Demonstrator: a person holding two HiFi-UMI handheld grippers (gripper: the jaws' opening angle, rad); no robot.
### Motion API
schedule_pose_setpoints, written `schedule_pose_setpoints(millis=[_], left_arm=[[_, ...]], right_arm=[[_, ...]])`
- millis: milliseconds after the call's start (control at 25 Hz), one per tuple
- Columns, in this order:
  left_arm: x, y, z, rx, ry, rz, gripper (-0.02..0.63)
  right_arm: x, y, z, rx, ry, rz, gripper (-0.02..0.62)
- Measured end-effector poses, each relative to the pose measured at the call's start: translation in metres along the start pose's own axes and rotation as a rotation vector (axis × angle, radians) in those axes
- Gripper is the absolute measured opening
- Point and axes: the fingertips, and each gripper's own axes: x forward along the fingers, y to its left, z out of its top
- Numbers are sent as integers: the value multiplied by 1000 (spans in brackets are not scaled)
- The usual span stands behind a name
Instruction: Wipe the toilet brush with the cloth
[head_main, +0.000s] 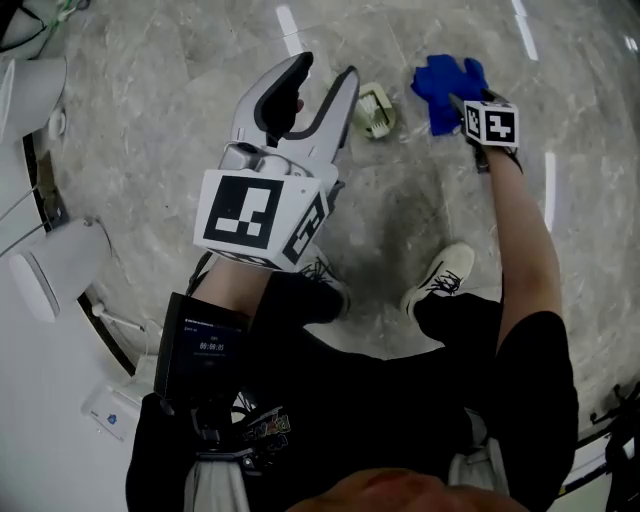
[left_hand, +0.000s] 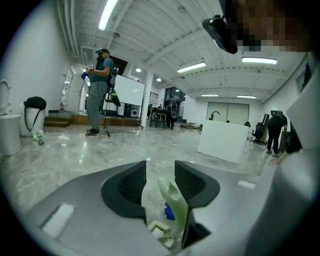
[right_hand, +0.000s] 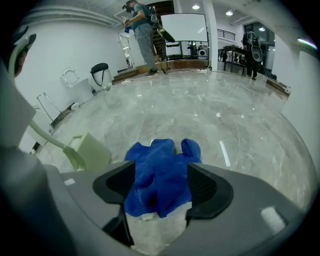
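My right gripper (right_hand: 161, 171): fingers apart, blue cloth (right_hand: 156, 155) between them; I'd pinch its bunched middle. Left gripper (left_hand: 160, 169): fingers apart, toilet brush (head_main: 375, 110) ungripped.

Grey marble floor (head_main: 180, 120) under blue cloth (head_main: 445, 85) and nearby pale green toilet brush (head_main: 375, 110)

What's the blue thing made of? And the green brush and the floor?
Blue cloth: soft fabric, probably microfibre; it crumples in fuzzy folds. Toilet brush: looks like smooth pale green plastic, moulded and matte. Floor: polished stone or marble-look tile; grey veins, shiny reflections.
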Motion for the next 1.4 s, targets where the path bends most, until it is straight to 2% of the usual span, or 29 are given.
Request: schedule_pose_setpoints(millis=[120,280,320,360,400,440,520,600,760,880,1000,1080,1160,1280,1360,1400], left_arm=[[7,1,-5,47,-20,-17,162],[7,7,-3,19,-50,-16,115],[7,8,-3,21,-53,-19,115],[9,9,-3,25,-56,-28,115],[11,9,-3,26,-59,-43,115],[12,8,-3,20,-59,-63,117],[14,8,-3,-10,-50,-94,115],[13,10,-3,-44,-45,-109,114],[11,12,-5,-71,-45,-118,112],[12,11,-8,-63,-37,-121,114],[16,10,-11,-60,-25,-130,114],[18,10,-14,-60,-19,-134,114],[19,11,-14,-55,-18,-138,114],[16,11,-14,-46,-17,-137,114],[13,11,-12,-46,-21,-134,114],[11,11,-11,-48,-23,-131,114]], right_arm=[[30,-7,-9,-43,75,-7,341],[57,-13,-27,-137,185,-23,347],[61,-12,-28,-151,199,-11,320],[65,-9,-26,-163,210,7,268],[67,-5,-19,-179,217,23,184],[69,0,-9,-202,212,34,129],[69,21,21,-256,161,75,114],[65,59,59,-294,68,178,112],[49,167,100,-399,-76,504,114],[35,235,102,-520,-80,722,114],[29,270,91,-604,-19,838,114],[34,273,87,-621,-1,821,114],[44,259,96,-609,-33,724,114],[51,210,104,-589,-58,537,112],[44,171,86,-608,-5,469,112],[39,157,70,-628,37,462,112]])
